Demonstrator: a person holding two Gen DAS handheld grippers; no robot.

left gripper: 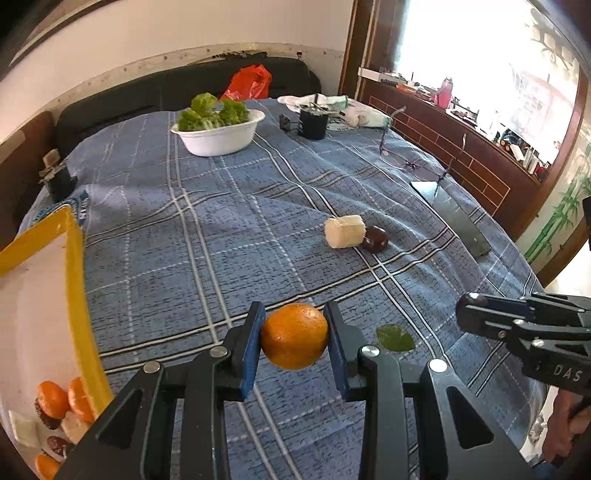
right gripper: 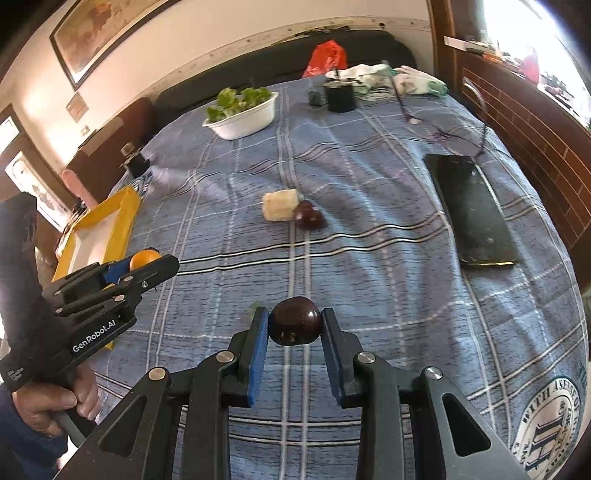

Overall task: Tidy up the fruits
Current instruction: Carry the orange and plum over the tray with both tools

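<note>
left claw [left gripper: 294, 336] – orange [left gripper: 294, 336], right claw [right gripper: 294, 326] – plum [right gripper: 294, 326]

Bed with blue plaid cover [left gripper: 229, 236] fills the scene. Dark padded headboard [left gripper: 177, 88] at far end, against a cream wall [left gripper: 184, 33]. Framed picture [right gripper: 99, 33] hangs on that wall, far left. Dark wood bedside cabinet [right gripper: 107, 147] at the far left. Right side: brown wood-panelled ledge [left gripper: 454, 147] with clutter on top, running beside the bed. Above it a large window [left gripper: 480, 55], bright daylight, blown out. Bamboo mural [left gripper: 557, 218] on the wall at near right. Light from the right.
</note>
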